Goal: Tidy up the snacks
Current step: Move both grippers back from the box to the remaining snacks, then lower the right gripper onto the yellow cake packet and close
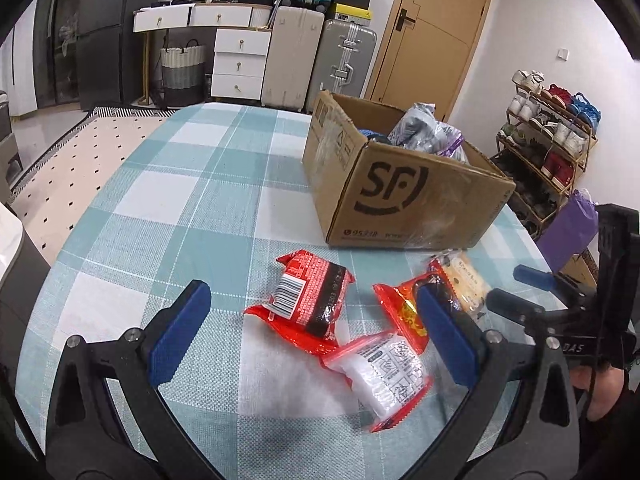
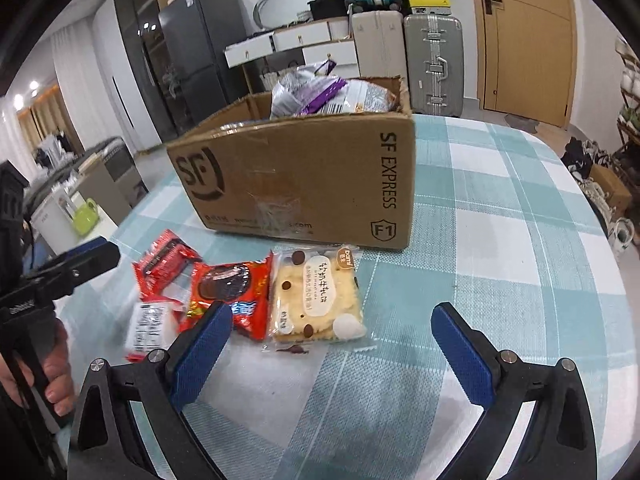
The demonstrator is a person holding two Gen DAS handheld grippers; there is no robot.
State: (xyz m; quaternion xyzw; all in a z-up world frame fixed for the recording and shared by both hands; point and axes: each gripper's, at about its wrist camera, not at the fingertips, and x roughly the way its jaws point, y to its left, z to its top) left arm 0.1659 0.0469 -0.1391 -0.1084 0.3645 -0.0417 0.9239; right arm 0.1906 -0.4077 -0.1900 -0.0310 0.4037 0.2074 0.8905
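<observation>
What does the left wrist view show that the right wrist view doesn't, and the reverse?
Only the left wrist view: a barcode on the red-and-black snack pack and a shoe rack beside the table.

Only the right wrist view: the whole face of the cream cookie pack and "SF EXPRESS" on the side of the cardboard box.

Both: that box holding bagged snacks, four loose packs on the checked tablecloth, and both grippers, left gripper and right gripper, open and empty.

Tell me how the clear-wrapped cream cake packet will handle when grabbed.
The cake packet looks soft, so squeezing would probably squash it. Its glossy film seems slippery and crinkly. It lies flat on the tablecloth, so the open right gripper may struggle getting under it.
</observation>
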